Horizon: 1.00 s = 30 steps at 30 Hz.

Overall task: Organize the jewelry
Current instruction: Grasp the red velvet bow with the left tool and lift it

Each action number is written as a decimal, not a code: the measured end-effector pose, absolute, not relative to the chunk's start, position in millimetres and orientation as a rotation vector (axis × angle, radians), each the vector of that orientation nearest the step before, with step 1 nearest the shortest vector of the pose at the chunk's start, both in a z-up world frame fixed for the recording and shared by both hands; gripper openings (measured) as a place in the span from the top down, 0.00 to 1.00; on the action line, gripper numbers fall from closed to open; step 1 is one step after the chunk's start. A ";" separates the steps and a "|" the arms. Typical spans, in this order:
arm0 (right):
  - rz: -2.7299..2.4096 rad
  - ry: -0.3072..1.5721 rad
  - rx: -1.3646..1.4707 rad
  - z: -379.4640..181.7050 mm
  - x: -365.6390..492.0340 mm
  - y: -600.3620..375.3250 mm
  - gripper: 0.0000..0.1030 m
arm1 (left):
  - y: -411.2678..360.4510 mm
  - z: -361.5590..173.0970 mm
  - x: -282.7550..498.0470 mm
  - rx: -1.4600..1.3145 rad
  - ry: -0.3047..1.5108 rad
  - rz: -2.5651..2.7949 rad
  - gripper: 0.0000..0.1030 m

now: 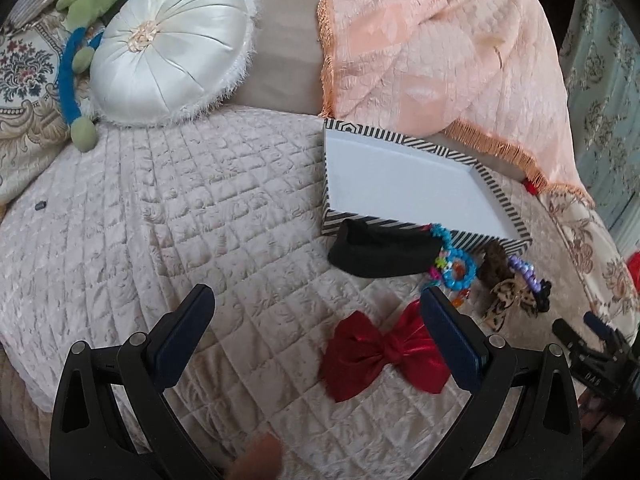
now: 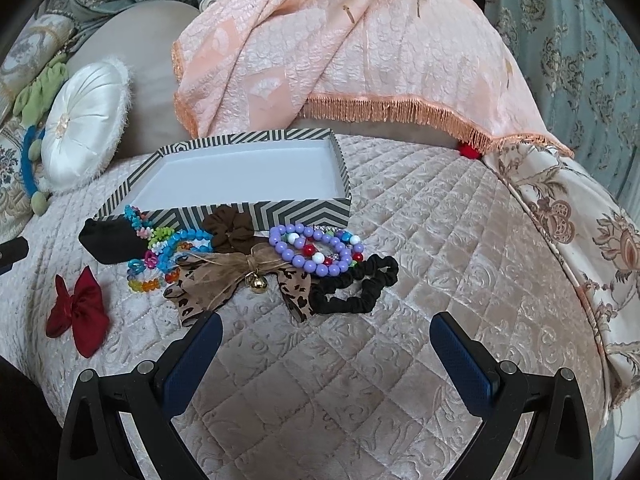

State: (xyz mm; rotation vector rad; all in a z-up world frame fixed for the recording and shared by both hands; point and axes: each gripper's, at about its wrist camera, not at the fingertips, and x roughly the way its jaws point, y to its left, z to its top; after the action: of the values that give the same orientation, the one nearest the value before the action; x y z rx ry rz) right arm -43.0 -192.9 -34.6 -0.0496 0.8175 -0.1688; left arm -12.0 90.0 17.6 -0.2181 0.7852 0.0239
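A striped box (image 2: 280, 210) (image 1: 416, 229) with a bare white inside stands on the quilted bed. Before it lie a purple bead bracelet (image 2: 298, 256), coloured bead bracelets (image 2: 176, 246) (image 1: 458, 266), a brown scrunchie (image 2: 234, 230), a black scrunchie (image 2: 360, 288), a leopard bow with a bell (image 2: 240, 276) (image 1: 512, 298), a black pouch (image 2: 110, 242) (image 1: 380, 254) and a red bow (image 2: 76, 308) (image 1: 384, 350). My left gripper (image 1: 316, 300) is open above the quilt, left of the red bow. My right gripper (image 2: 326, 326) is open, just short of the pile.
A white round satin cushion (image 1: 172, 46) leans at the back left, a peach fringed throw (image 1: 440, 52) drapes behind the box. A green and blue plush toy (image 1: 80, 60) lies far left. Bare quilt (image 2: 440, 240) stretches right of the pile.
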 end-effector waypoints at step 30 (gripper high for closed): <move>-0.086 0.901 0.182 -41.5 -38.9 -256.6 0.06 | 35.1 -22.9 14.8 -0.133 0.865 -0.164 0.81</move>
State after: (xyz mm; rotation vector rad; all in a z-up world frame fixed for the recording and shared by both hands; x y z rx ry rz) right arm -38.9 -256.6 -41.5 0.1818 0.9014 -0.0863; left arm 14.8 35.1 -22.9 -0.1325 0.8654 -0.1635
